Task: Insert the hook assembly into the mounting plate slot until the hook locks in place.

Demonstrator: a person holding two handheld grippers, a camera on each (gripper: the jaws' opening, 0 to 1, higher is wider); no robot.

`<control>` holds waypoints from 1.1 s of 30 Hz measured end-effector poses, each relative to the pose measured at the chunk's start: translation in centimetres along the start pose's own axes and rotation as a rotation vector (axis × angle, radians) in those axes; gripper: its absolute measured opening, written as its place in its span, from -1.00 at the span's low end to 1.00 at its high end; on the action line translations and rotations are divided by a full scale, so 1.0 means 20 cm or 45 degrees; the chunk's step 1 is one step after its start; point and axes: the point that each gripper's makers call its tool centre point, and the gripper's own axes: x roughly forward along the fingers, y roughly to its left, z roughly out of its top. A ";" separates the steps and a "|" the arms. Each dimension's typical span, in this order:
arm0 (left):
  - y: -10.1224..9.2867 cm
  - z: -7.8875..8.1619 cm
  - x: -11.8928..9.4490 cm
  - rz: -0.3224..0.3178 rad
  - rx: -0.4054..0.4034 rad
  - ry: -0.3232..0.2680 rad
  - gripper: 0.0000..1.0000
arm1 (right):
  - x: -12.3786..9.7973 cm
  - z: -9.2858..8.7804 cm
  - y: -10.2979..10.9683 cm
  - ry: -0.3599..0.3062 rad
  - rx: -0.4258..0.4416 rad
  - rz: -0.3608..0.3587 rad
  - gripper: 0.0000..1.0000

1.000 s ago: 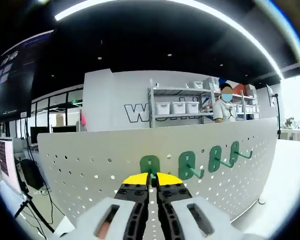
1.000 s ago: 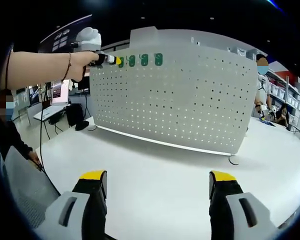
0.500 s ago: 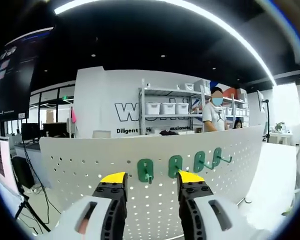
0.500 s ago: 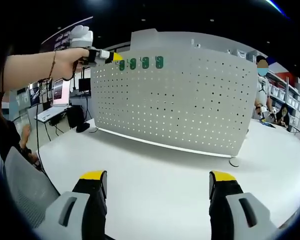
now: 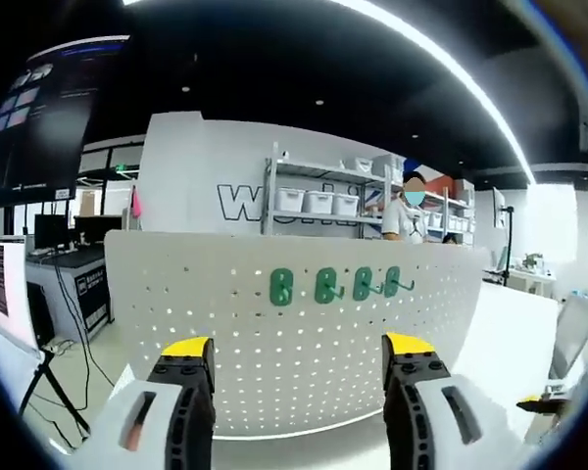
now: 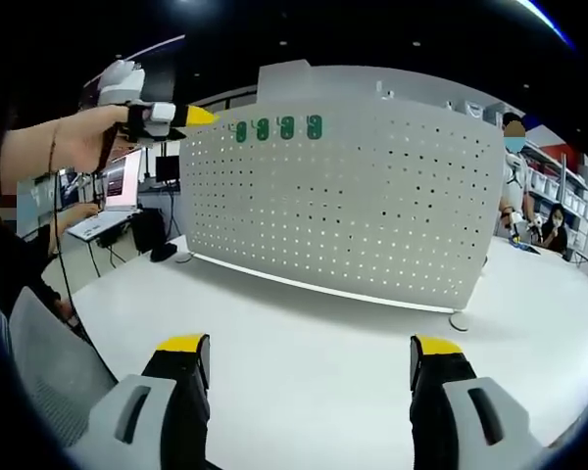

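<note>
While both grippers' fingers gape empty, four green hooks line the pegboard, prongs barely discernible.

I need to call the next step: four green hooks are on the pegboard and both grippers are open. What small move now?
Probably hold the left gripper off the pegboard and stop: four green hooks sit in a row near its top edge, its jaws open, holding nothing. The right gripper is open over the white table.

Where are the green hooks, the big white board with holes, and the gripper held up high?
green hooks (image 5: 281, 287), left gripper view, on the leftmost hook's plate.
pegboard (image 6: 372, 215), right gripper view, on its front face.
left gripper (image 6: 191, 116), right gripper view, at its yellow tips.
</note>
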 end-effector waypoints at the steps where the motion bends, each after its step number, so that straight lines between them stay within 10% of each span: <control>1: 0.00 -0.02 -0.03 -0.007 -0.005 0.008 0.47 | 0.00 0.00 0.00 -0.002 -0.001 0.001 0.63; 33: -0.10 -0.43 -0.48 -0.136 -0.151 0.160 0.97 | -0.01 0.02 0.02 -0.028 -0.037 0.010 0.63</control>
